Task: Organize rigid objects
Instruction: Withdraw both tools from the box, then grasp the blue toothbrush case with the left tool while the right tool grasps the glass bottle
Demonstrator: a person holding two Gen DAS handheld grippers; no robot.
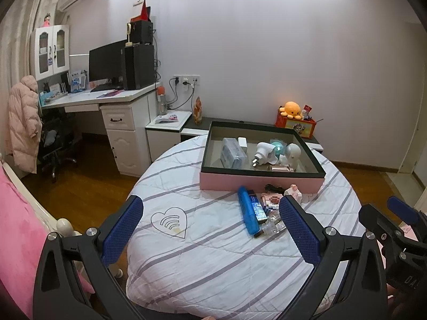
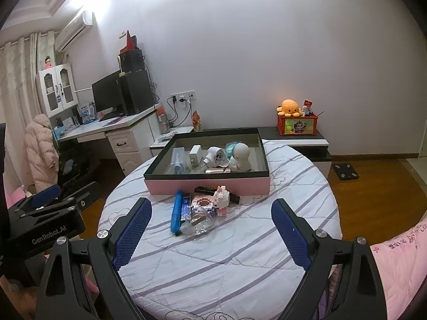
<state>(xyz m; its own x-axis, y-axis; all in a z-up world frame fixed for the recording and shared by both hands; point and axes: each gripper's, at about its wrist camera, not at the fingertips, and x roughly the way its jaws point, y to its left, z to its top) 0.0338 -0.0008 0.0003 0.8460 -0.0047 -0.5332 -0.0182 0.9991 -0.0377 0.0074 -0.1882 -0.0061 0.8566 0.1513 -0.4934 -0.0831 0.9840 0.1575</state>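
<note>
A pink box (image 1: pixel 256 182) (image 2: pixel 186 185) with a dark rim sits on the far part of a round striped table (image 1: pixel 213 253) (image 2: pixel 226 261). Inside lie a clear case, a white plug, a white round-headed figure (image 2: pixel 241 157) and a rose-gold tube. In front of the box lies a pile: a blue case (image 1: pixel 246 213) (image 2: pixel 176 212), a pink-white block toy (image 2: pixel 213 198), a clear plastic piece (image 2: pixel 198 225) and a dark stick. My left gripper (image 1: pixel 210 208) is open, short of the pile. My right gripper (image 2: pixel 212 210) is open with the pile seen between its fingers, farther off.
A white desk (image 1: pixel 106 98) with a monitor and a pink coat on a chair stand at the left. A low cabinet behind the table carries a red box with an orange plush (image 2: pixel 289 108). Pink bedding (image 2: pixel 400 266) borders the table on the near right, wooden floor around.
</note>
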